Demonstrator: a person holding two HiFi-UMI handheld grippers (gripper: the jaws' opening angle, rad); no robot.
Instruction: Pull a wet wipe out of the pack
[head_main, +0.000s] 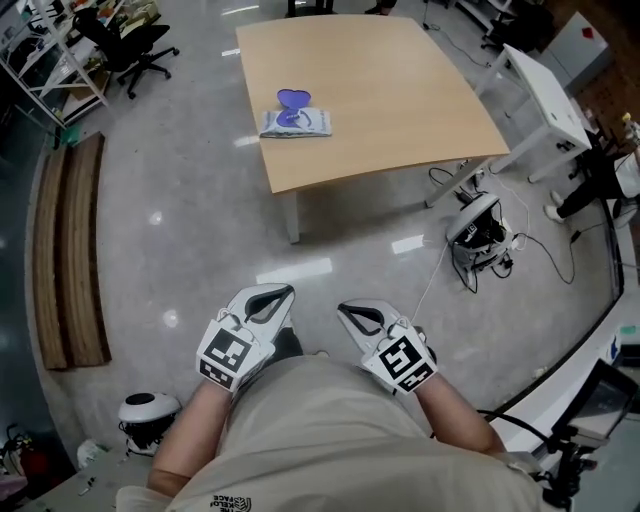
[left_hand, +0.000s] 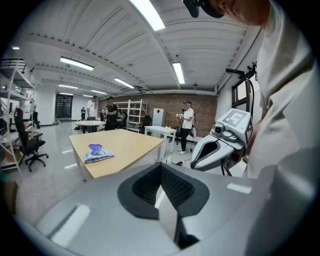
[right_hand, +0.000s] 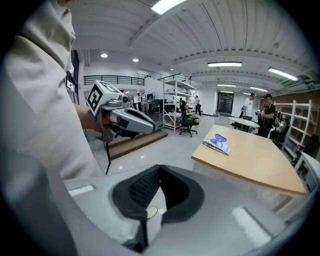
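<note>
The head view looks steeply down from above the person (head_main: 340, 440), with the left gripper (head_main: 272, 297) and right gripper (head_main: 350, 312) close beneath it. Each gripper view rides just behind its own jaws, facing forward toward the table (head_main: 400, 110) well ahead. All 3 views share that table and the wipe pack (head_main: 296, 122) on it.
</note>
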